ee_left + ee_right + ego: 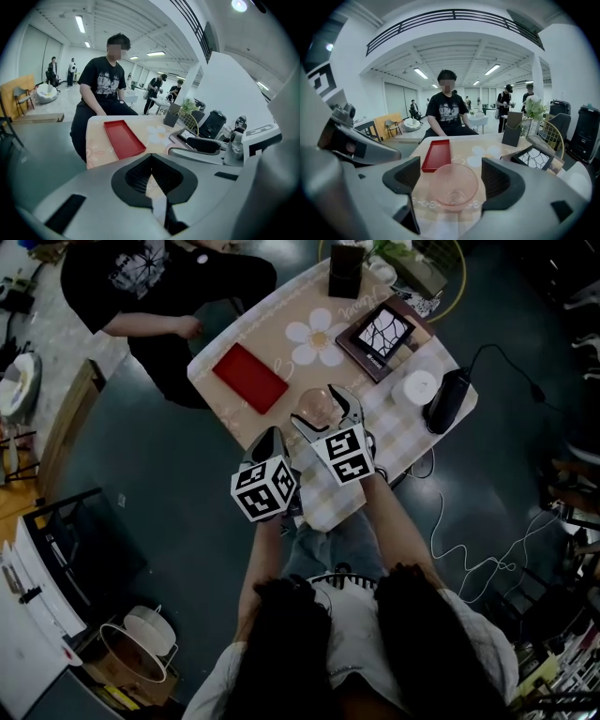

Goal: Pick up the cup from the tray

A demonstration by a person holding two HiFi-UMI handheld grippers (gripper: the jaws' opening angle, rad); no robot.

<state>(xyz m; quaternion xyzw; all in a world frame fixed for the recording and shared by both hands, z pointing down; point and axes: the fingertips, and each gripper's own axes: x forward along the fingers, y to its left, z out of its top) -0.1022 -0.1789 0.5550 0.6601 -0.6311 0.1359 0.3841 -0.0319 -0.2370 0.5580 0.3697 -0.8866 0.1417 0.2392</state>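
A clear pink cup (314, 401) stands upright on the patterned table (281, 343), off the tray and near the table's front edge. The empty red tray (249, 377) lies further back and to the left. My right gripper (326, 414) is open with one jaw on each side of the cup (453, 183); narrow gaps show beside it, and the red tray (437, 154) lies beyond. My left gripper (272, 439) hangs over the table's front corner, left of the cup, and in its own view the left gripper (151, 168) is shut on nothing, with the tray (123, 137) ahead.
A person in a black shirt (159, 277) sits at the far side of the table. On the right half lie a framed tablet (379, 336), a white round lid (420, 387), a black device (445, 399) with a cable, and a dark box (344, 270).
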